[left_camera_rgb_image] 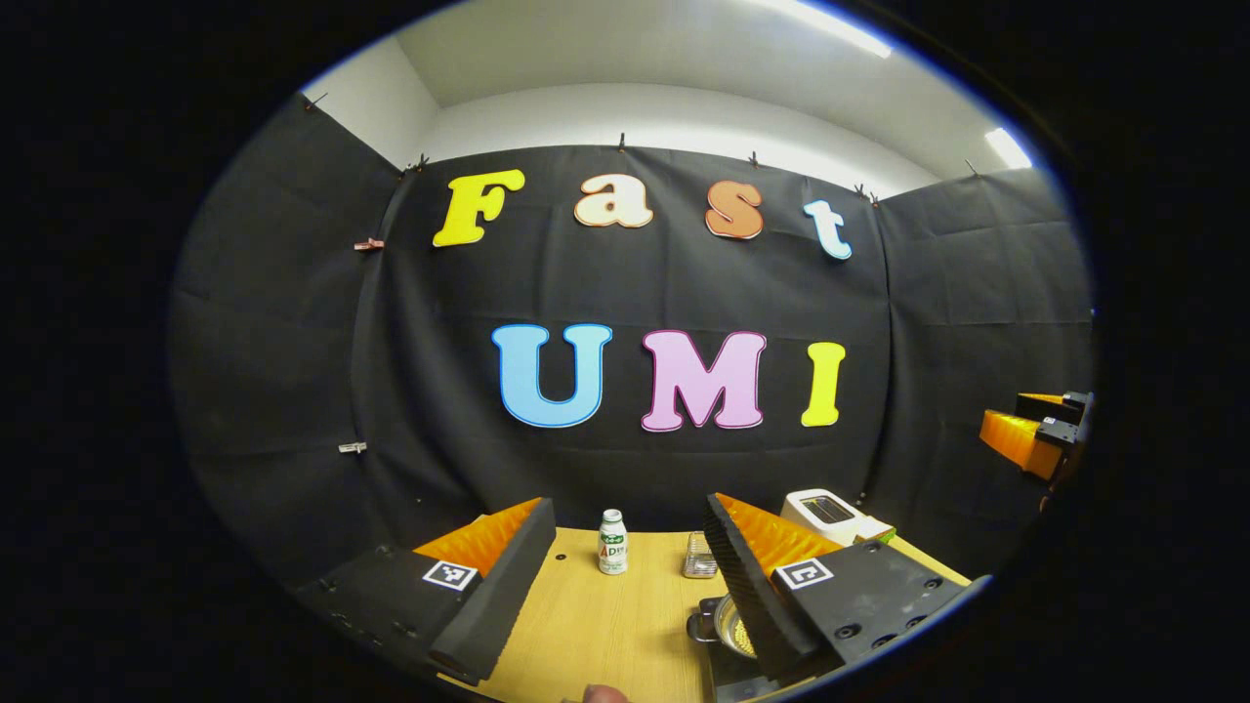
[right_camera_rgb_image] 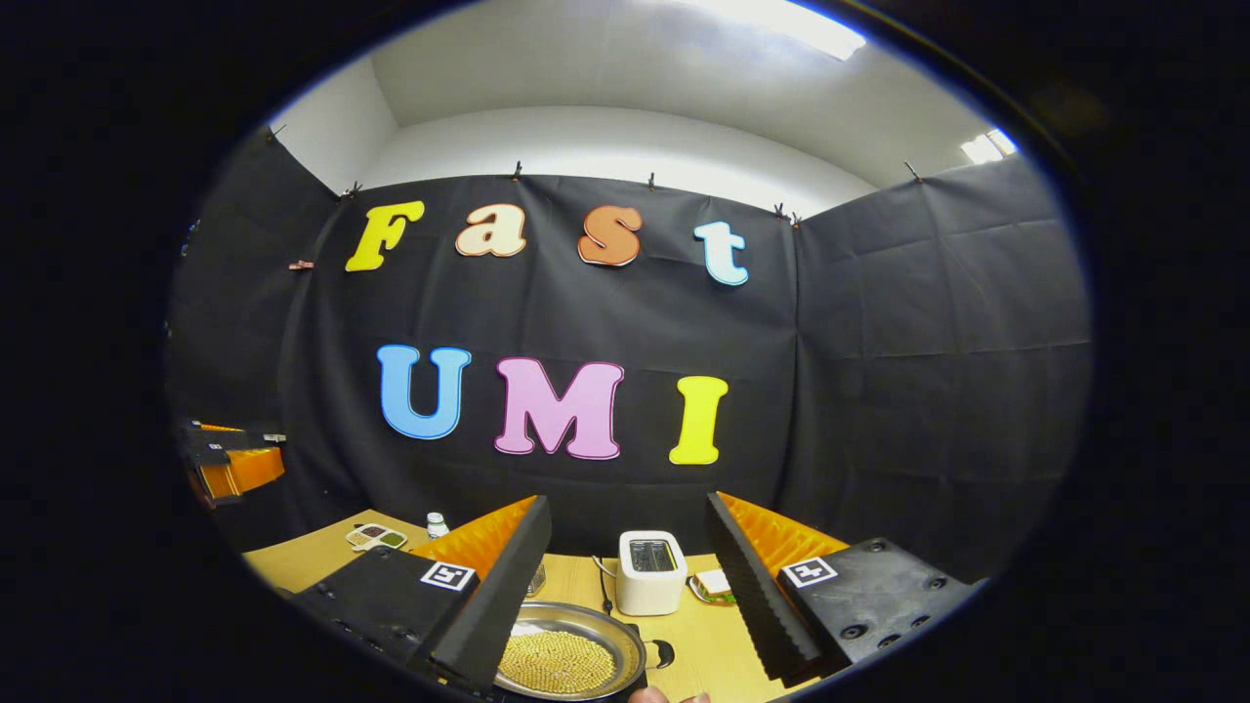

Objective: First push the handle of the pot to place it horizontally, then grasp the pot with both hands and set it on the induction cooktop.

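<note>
Both grippers, left gripper (left_camera_rgb_image: pixel 627 503) and right gripper (right_camera_rgb_image: pixel 627 500), hang above the table (left_camera_rgb_image: pixel 605 625) with jaws spread wide, gripping nothing. The right gripper view looks into the steel pot (right_camera_rgb_image: pixel 566 659), full of yellow beads, before a toaster (right_camera_rgb_image: pixel 649 571), while the left gripper view catches just its rim and a small bottle (left_camera_rgb_image: pixel 612 542). Something dark under the pot may be the cooktop, so this fits either approach or release.
</note>
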`<control>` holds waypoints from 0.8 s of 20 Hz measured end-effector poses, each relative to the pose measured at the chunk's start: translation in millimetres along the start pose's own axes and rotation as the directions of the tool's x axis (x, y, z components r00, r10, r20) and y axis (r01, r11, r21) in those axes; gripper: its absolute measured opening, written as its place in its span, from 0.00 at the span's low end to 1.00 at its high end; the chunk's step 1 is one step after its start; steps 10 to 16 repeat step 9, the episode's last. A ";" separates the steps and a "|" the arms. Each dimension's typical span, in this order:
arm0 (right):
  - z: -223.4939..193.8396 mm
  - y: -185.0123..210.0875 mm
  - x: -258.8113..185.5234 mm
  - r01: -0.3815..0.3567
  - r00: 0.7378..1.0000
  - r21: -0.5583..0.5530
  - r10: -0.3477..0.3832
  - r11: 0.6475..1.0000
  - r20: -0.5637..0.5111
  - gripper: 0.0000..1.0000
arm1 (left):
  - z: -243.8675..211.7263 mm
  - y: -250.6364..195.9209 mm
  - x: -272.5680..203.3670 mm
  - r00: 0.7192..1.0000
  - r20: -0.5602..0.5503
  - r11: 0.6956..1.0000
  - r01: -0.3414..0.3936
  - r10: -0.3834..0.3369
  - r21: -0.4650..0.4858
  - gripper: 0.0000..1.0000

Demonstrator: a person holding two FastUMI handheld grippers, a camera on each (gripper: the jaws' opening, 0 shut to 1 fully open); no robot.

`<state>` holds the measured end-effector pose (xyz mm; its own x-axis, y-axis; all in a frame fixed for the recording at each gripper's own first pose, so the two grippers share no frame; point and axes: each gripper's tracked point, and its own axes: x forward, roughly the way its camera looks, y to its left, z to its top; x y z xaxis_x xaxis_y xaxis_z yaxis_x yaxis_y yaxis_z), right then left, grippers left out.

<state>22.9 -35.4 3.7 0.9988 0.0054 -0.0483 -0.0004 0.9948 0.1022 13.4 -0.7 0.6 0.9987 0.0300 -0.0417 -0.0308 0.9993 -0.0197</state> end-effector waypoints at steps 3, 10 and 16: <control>0.0 -3.9 -1.7 0.006 1.000 -0.002 -0.006 1.000 0.000 0.98 | -2.1 -0.3 -0.2 1.000 0.002 1.000 -0.004 0.004 0.006 0.95; -1.8 -5.2 -6.0 0.011 1.000 -0.008 -0.011 1.000 -0.008 0.98 | -6.1 -0.8 -0.4 1.000 -0.007 1.000 0.004 -0.004 0.004 0.95; -1.8 -5.2 -6.0 0.011 1.000 -0.008 -0.011 1.000 -0.008 0.98 | -6.1 -0.8 -0.4 1.000 -0.007 1.000 0.004 -0.004 0.004 0.95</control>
